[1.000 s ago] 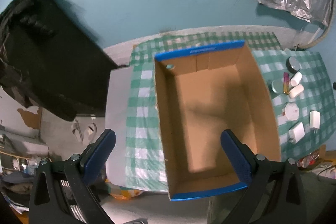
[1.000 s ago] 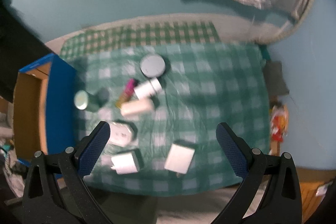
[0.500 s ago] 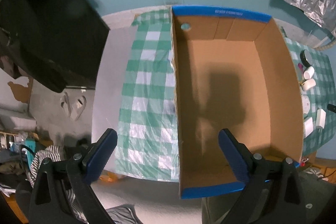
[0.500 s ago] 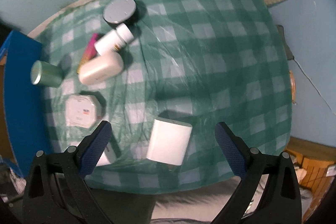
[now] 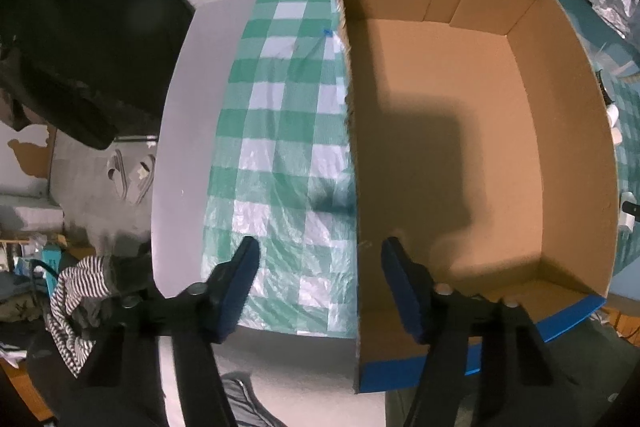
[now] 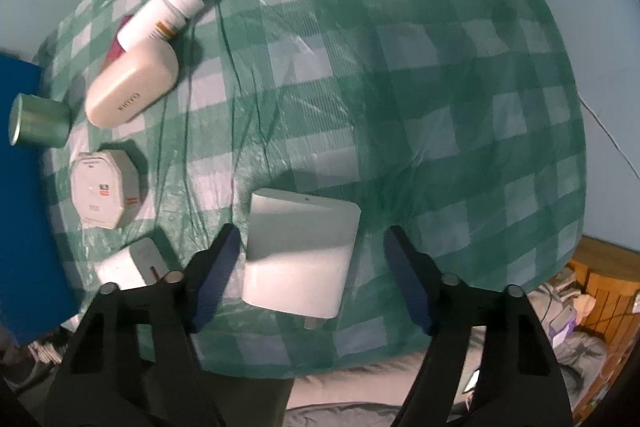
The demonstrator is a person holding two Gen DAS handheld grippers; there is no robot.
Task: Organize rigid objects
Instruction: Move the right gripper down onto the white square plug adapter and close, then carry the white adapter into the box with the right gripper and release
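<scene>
L wrist: my left gripper (image 5: pixel 316 267) is open, empty, straddling the left wall of the cardboard box (image 5: pixel 352 147); I'd clamp to steady it. R wrist: right gripper (image 6: pixel 310 255) open around the white adapter (image 6: pixel 300 247), not gripping yet; centre, then squeeze its flat sides.

The left wrist view looks steeply down from close above the cardboard box (image 5: pixel 460 147), which fills the frame from 12 to 5 o'clock. The right wrist view looks down, nearer still, onto the checked cloth (image 6: pixel 420 87). Both share that cloth and the box's blue wall, at 9 o'clock in the right view
</scene>
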